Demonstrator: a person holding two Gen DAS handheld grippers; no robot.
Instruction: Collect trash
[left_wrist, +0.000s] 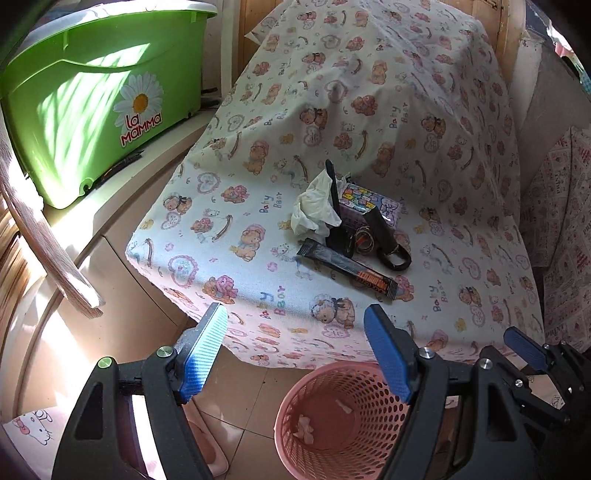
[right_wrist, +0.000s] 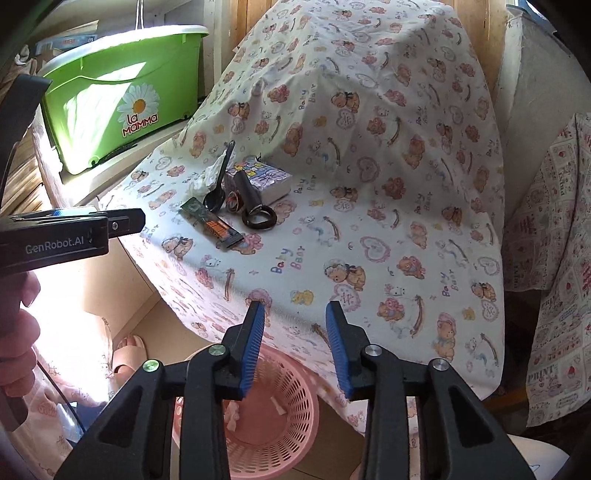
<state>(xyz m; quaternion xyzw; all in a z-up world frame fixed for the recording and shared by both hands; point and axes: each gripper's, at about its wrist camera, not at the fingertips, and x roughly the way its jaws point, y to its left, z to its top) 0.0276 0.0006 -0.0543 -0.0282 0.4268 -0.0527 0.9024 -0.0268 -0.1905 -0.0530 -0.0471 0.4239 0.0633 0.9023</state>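
Note:
On the bear-print cloth (left_wrist: 369, 110) lies a small heap: a crumpled white tissue (left_wrist: 314, 206), a black sachet wrapper (left_wrist: 347, 267), a black plastic spoon (left_wrist: 332, 184), a patterned tissue pack (left_wrist: 369, 203) and a black ringed handle (left_wrist: 391, 247). A pink mesh basket (left_wrist: 288, 406) stands on the floor below the cloth's near edge, with a few scraps inside. My left gripper (left_wrist: 295, 308) hangs open above the basket, nothing between its pads. My right gripper (right_wrist: 295, 304) is also open and empty over the basket (right_wrist: 306, 391). The right wrist view shows the wrapper (right_wrist: 212, 225) and tissue (right_wrist: 207, 177) up left.
A green "la mamma" tub (left_wrist: 92, 99) stands on a ledge at the left. A printed cloth (right_wrist: 554, 258) hangs at the right. A slippered foot (right_wrist: 127, 350) is on the tiled floor beside the basket, and a hand (right_wrist: 18, 332) holds the left gripper's handle.

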